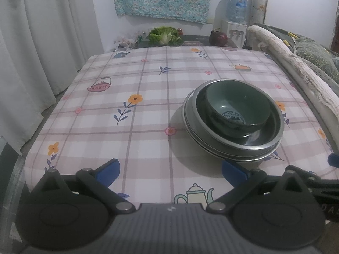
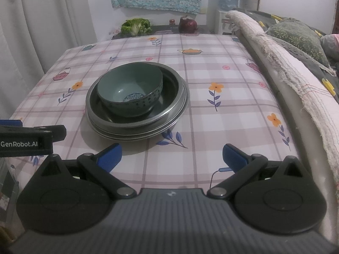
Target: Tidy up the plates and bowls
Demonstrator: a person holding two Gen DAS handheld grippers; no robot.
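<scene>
Left claw (image 1: 170, 172) spread wide, empty, over the near table edge. Right claw (image 2: 171, 157) also spread, empty. Green bowl (image 2: 130, 91) sits inside a dark metal-rimmed dish (image 2: 169, 105) on stacked plates (image 2: 135, 136), ahead-right of left claw, ahead-left of right claw, apart from both. Checked tablecloth (image 1: 127, 127) underneath.
</scene>
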